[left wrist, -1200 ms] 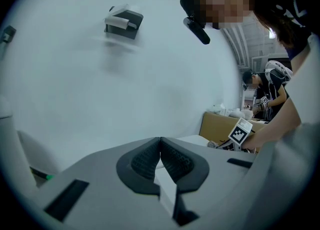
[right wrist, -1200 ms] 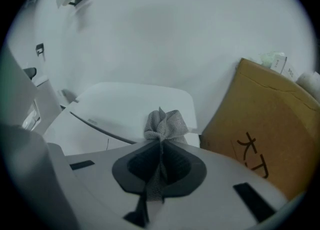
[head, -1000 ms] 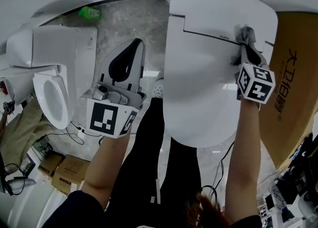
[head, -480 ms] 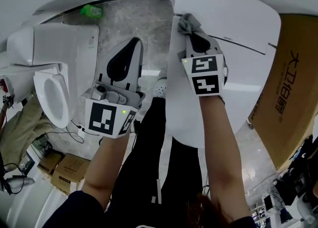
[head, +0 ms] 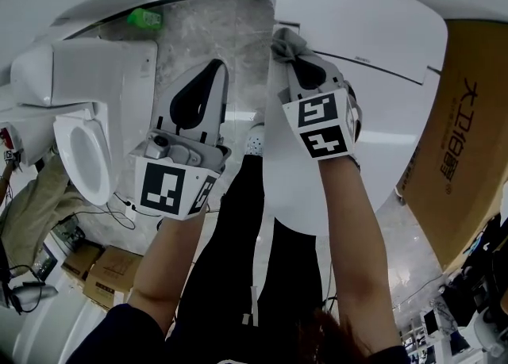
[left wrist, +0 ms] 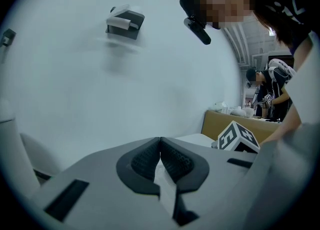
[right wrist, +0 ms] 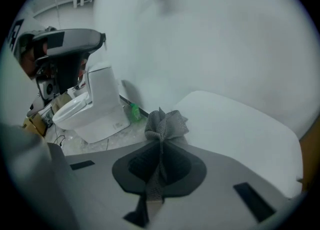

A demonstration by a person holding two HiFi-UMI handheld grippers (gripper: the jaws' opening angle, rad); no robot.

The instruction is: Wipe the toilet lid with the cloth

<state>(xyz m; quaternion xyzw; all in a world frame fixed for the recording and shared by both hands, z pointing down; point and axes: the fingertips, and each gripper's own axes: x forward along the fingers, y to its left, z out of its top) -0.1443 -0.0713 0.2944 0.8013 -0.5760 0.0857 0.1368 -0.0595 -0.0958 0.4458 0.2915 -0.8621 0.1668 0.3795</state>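
Note:
A white toilet lid (head: 357,77) fills the upper right of the head view and shows as a broad white surface (right wrist: 240,124) in the right gripper view. My right gripper (head: 287,47) is shut on a grey cloth (head: 286,40), bunched at the jaw tips (right wrist: 162,126) and lying at the lid's upper left edge. Left of the lid, my left gripper (head: 206,77) hangs over the floor; in its own view the jaws (left wrist: 160,146) are shut with nothing between them.
A second white toilet (head: 79,116) with its seat open stands at the left, a green bottle (head: 143,18) behind it on the marble floor. A cardboard box (head: 468,132) sits right of the lid. Cables and small boxes (head: 107,271) lie at lower left. Other people stand in the background (left wrist: 267,91).
My right gripper swept the cloth from the lid's right side across to its upper left edge, then shifted slightly further left. The left gripper has stayed still.

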